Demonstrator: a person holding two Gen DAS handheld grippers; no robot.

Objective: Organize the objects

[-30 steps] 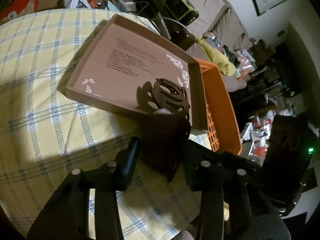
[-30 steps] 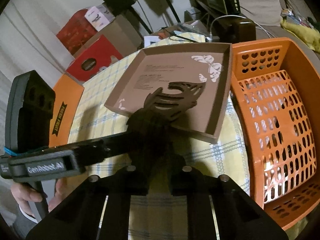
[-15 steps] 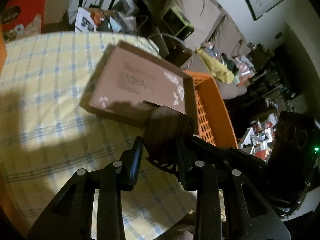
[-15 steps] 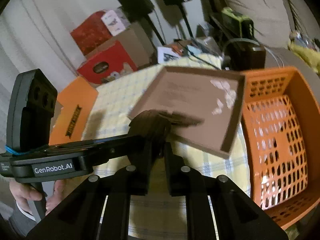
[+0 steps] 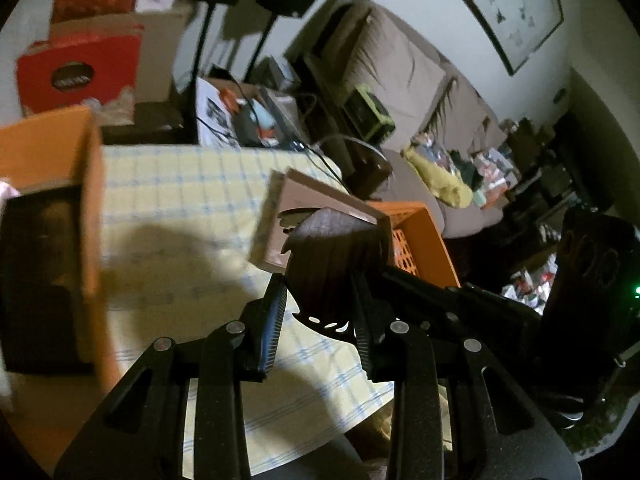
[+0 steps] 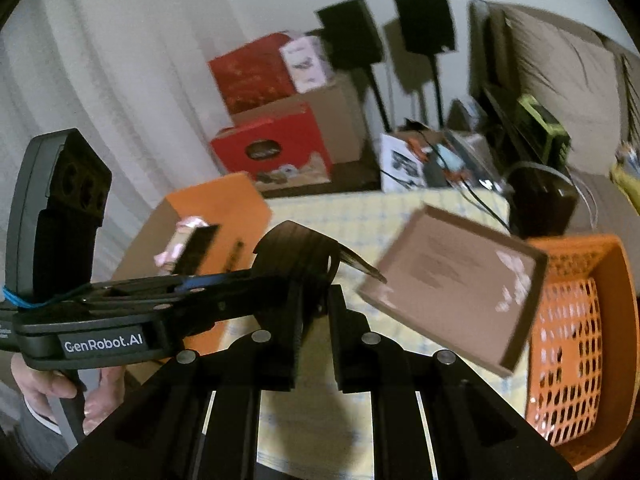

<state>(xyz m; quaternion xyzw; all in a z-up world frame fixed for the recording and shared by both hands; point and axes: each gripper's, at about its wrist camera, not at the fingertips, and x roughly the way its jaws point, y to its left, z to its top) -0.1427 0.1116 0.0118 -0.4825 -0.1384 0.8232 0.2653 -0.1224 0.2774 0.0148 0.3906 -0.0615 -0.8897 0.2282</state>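
Left wrist view: left gripper (image 5: 320, 320) has its jaws part closed around a dark wooden fan (image 5: 336, 260); they have just been closing further. The right-hand finger lies against the folded stack, but a sliver of daylight shows beside the blue-edged left finger, so I can't tell whether that pad presses. Fan is up off the table, just ahead of the fingertips. Beyond it, the brown shallow box (image 5: 280, 216), and past-right of that the orange basket (image 5: 424, 236). To the left of the tool stands an orange carton (image 5: 52, 152). Yellow checked tablecloth (image 5: 180, 200) below. Right gripper's body reaches in from the right to the same fan.

Right wrist view: right gripper (image 6: 316, 308) jaws drawn nearly together, pinching the folded end of the fan, whose carved tip sticks out forward-right. Left gripper crosses in from the left, a hand (image 6: 52, 392) on its grip, meeting the fan just ahead of these fingertips. Brown box lies ahead-right, tilted, propped against the basket. Frame blurred.

Step, as I judge it: fan is being carried in the air by both tools together. Next move likely calls for choosing its place, box or basket, and lowering both hands in step so the slats don't splay or twist.
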